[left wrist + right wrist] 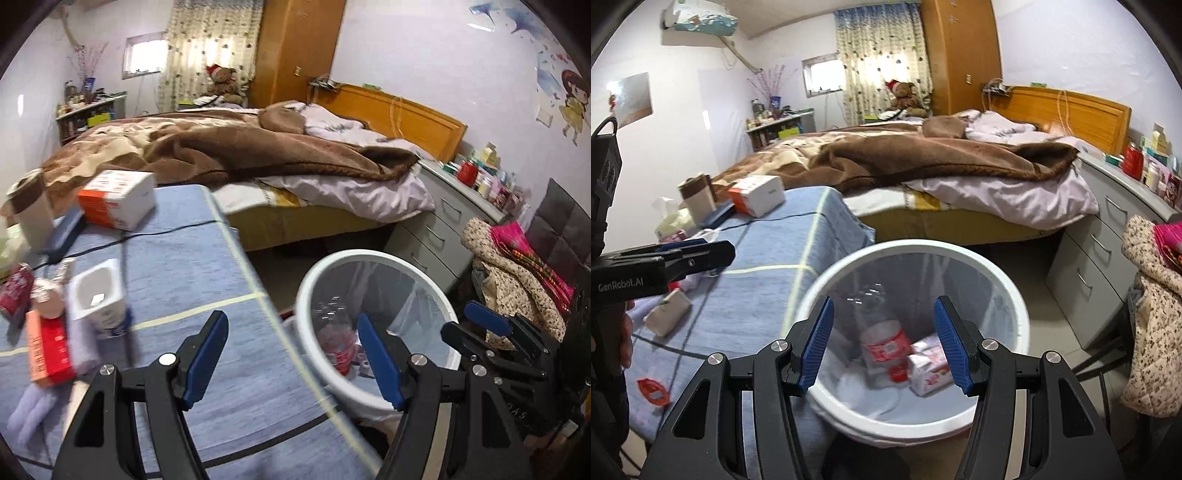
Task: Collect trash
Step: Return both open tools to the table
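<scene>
One white bin (1015,291) holds one plastic bottle (886,343) and one pink-printed carton (929,373). On the counter (207,266) at the frame's left stand one orange-and-white box (118,199), one paper cup (31,206) and one empty white tub (98,291).

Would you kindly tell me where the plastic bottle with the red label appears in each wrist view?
Left wrist: the bottle lies inside the white bin, lower centre.
Right wrist: the bottle lies in the bin, between the open fingers.
Shared landmark: the orange and white box on the blue-covered table.
</scene>
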Available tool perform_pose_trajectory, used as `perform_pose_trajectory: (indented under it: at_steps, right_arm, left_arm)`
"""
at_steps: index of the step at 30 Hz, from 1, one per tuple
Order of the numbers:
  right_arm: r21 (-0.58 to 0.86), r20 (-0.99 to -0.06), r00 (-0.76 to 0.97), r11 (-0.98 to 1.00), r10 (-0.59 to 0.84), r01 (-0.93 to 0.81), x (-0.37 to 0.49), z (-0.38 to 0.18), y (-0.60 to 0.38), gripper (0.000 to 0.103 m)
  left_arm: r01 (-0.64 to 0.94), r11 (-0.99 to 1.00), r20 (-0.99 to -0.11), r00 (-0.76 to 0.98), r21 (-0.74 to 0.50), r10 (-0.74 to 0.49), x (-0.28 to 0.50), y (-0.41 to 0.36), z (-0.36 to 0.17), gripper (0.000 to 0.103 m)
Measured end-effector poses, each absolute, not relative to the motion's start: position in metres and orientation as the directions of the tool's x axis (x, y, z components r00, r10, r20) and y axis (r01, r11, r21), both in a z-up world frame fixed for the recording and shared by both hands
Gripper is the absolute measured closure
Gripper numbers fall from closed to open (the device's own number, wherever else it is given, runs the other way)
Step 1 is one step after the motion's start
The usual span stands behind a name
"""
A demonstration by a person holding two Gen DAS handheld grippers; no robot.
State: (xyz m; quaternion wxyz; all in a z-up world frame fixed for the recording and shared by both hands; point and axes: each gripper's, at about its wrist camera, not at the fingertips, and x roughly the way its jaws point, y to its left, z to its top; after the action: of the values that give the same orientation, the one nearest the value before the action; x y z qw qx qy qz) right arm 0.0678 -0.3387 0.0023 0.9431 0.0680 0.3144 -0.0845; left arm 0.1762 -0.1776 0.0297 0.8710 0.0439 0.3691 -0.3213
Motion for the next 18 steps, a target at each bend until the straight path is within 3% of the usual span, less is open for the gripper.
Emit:
perform_pose_trajectory:
  at_steps: [18]
  right_arm:
    - [0.148, -0.6, 0.794, 0.989, 0.099, -0.011, 0.063, -0.002, -0.255, 0.045]
  left_arm:
    - [0.454, 0.878, -0.635, 0.636, -0.152, -0.439, 0.162, -0.035, 0.034, 0.026]
